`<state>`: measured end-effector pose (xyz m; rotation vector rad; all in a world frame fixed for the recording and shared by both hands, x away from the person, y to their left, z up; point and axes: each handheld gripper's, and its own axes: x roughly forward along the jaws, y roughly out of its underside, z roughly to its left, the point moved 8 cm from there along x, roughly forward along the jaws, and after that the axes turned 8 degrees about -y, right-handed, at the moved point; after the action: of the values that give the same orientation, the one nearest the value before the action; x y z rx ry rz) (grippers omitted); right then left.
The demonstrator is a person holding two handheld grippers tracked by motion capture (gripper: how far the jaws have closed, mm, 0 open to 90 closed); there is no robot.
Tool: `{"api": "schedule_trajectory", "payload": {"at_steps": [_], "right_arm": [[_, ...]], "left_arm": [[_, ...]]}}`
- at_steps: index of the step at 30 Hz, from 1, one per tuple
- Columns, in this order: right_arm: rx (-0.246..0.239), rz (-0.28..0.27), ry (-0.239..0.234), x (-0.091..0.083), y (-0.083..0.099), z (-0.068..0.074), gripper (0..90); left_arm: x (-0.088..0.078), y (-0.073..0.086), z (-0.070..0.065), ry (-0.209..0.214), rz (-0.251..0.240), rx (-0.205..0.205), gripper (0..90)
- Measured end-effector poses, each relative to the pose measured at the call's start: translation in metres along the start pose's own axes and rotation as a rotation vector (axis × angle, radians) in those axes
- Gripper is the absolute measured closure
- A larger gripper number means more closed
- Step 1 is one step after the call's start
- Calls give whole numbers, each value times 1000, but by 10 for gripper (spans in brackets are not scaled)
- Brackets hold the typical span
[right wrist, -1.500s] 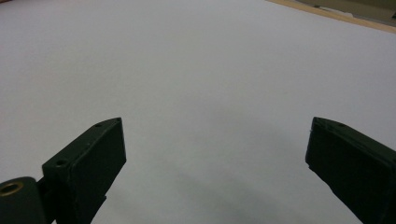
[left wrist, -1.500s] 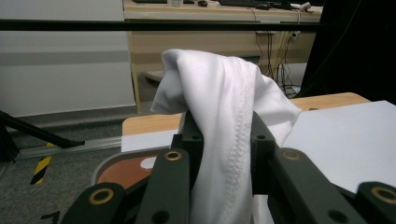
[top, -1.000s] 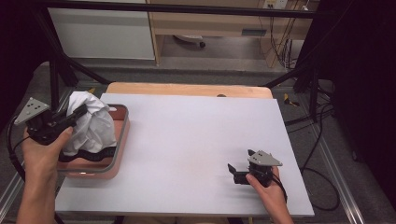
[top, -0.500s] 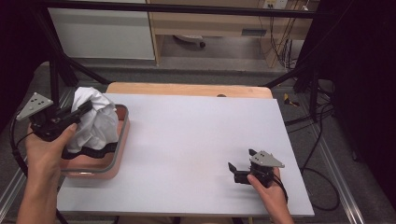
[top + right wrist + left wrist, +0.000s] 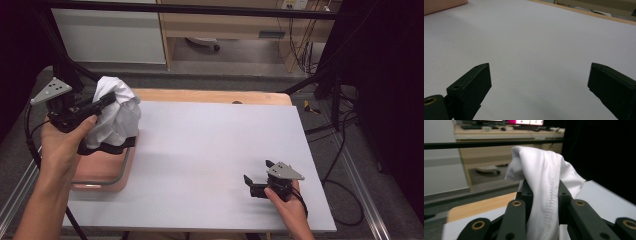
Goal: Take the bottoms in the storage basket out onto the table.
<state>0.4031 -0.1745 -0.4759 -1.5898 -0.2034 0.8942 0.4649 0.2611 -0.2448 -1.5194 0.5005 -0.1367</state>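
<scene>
Lifting now: the left gripper [image 5: 102, 101] is clamped on a white garment [image 5: 117, 117] and is carrying it up and away from the pink tray [image 5: 100, 172] at the table's left edge. A second ago the cloth was sitting bunched down inside the tray; now most of it is hanging above the tray's far end, with a dark band at its lower hem trailing near the rim. That is looking like a pick-out step well under way, with the spreading on the white table [image 5: 210, 150] not yet started. In the left gripper view the jaws are pinching a stitched seam of the white garment [image 5: 546, 182]. The right gripper [image 5: 256, 182] is resting on the table near the right front, jaws standing wide apart, nothing between them, unmoved.

Hard to read: what kind of garment it is, whether the dark band is part of it or a separate item, and whether the hem is touching the tray.
</scene>
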Motion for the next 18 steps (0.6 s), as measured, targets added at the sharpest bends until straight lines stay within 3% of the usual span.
{"api": "schedule_trajectory", "payload": {"at_steps": [6,14,16,18], "right_arm": [[-15,16,-6,3,2,2,52],[0,18,-4,1,3,0,51],[-10,18,-5,1,3,1,50],[-3,17,-7,1,2,2,50]], "left_arm": [[13,-10,-16,-12,25,63,744],[60,-2,-55,24,83,109,744],[66,-1,-64,42,78,109,744],[72,1,-71,63,74,77,745]]}}
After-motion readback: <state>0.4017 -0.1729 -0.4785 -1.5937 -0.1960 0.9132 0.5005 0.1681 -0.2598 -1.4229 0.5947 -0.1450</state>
